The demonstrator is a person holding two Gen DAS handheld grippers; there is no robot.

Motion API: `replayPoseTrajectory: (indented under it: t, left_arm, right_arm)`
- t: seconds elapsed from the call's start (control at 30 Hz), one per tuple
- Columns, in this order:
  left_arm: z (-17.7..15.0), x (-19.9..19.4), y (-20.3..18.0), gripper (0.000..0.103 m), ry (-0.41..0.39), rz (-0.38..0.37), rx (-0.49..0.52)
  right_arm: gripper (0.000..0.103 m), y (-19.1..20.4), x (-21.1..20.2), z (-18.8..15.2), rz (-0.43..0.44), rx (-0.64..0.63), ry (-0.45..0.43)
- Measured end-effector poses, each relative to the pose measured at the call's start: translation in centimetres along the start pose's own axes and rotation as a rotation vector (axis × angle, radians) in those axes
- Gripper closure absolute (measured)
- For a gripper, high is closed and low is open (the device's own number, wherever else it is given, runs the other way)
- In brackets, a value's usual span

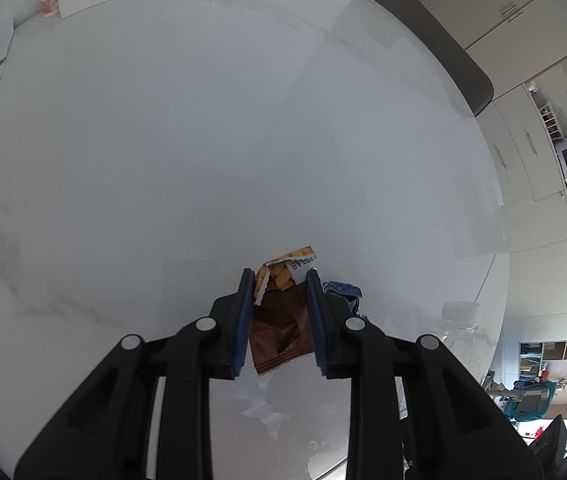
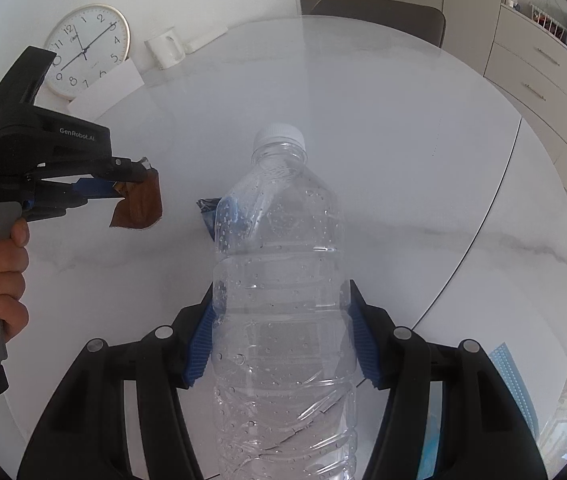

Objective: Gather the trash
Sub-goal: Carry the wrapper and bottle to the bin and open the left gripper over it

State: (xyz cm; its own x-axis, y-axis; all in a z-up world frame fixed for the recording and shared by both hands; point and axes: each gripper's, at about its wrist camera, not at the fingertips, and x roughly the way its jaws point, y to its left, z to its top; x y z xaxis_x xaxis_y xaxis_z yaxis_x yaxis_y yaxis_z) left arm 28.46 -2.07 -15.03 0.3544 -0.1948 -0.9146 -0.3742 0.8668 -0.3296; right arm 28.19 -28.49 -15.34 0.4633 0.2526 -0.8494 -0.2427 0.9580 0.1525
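The place was a home, in its dining and kitchen part. A round white marble-look table (image 2: 423,128) filled the middle of both views, with a grey upholstered chair (image 2: 379,10) pushed up to its far edge at the top of the frame. Beige cabinets and drawers with bar handles (image 2: 539,84) lined the upper right, and a shelf niche there held small household items. At the upper left a round wall-style clock (image 2: 87,50) and a white mug (image 2: 165,50) stood on the table.
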Motion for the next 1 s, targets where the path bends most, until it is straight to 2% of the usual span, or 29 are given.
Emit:
replayPoseTrajectory:
  t: [0.1, 0.2, 0.33, 0.6, 0.7, 0.87, 1.0]
  left_arm:
    - [-1.2, -2.3, 0.0, 0.077, -0.032, 0.005, 0.056]
    - [-3.2, -4.6, -1.2, 0.077, -0.066, 0.020, 0.154]
    - [-7.3, -7.1, -2.9, 0.077, -0.064, 0.014, 0.271]
    - [-18.5, -9.8, -6.7, 0.077, 0.021, -0.032, 0.511]
    - [-23.4, -10.0, -8.9, 0.077, 0.076, -0.073, 0.596]
    - [-30.7, -10.4, -11.1, 0.077, 0.135, -0.133, 0.744]
    - [-36.4, -10.1, -12.7, 0.077, 0.174, -0.145, 0.859]
  right_arm:
    - [0.043, 0.2, -2.1, -0.5, 0.007, -0.005, -0.024]
    - [0.043, 0.2, -5.2, -1.8, 0.032, 0.006, -0.052]
    - [0.043, -0.2, -9.0, -4.4, 0.025, 0.010, -0.073]
    - [0.043, -3.7, -16.2, -13.4, -0.003, 0.113, -0.070]
    - [0.043, -5.4, -18.4, -16.9, -0.033, 0.156, -0.062]
    - [0.043, -8.1, -21.4, -22.0, -0.080, 0.208, -0.052]
    - [0.043, -10.5, -23.2, -26.4, -0.099, 0.254, -0.033]
